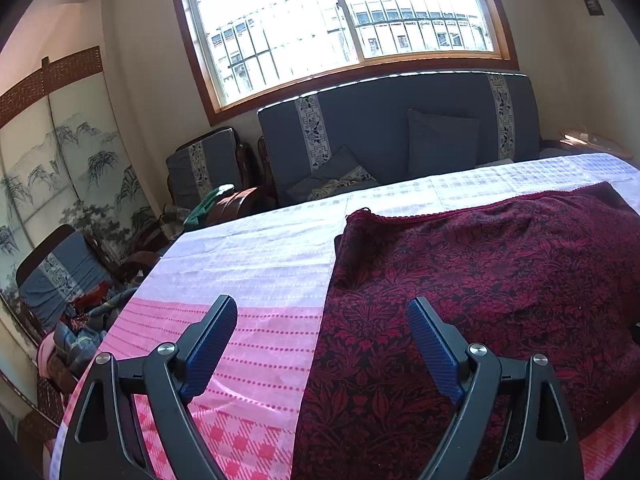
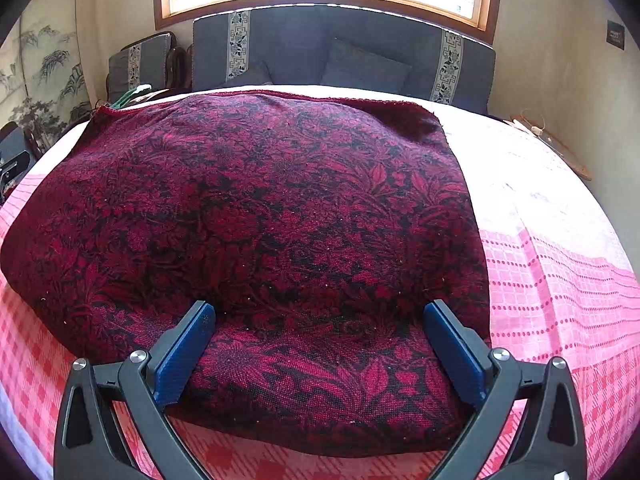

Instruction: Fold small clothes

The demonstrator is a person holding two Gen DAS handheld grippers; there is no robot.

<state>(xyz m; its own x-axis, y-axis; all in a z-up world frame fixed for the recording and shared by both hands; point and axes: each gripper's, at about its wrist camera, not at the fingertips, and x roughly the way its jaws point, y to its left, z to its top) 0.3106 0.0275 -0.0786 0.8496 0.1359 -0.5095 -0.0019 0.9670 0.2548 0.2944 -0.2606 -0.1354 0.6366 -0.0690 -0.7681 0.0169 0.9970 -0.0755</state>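
Note:
A dark red garment with a black floral pattern [image 1: 480, 280] lies spread flat on the table, folded into a broad rectangle; it fills the middle of the right wrist view [image 2: 260, 220]. My left gripper [image 1: 322, 308] is open and empty, above the garment's left edge. My right gripper [image 2: 320, 312] is open and empty, over the garment's near edge, with both blue pads above the fabric.
The table wears a pink and white checked cloth [image 1: 248, 264]. A grey sofa with cushions [image 1: 400, 140] stands behind it under a window. Chairs and a heap of clothes [image 1: 80, 328] lie at the left. A painted screen [image 1: 60, 168] stands along the left wall.

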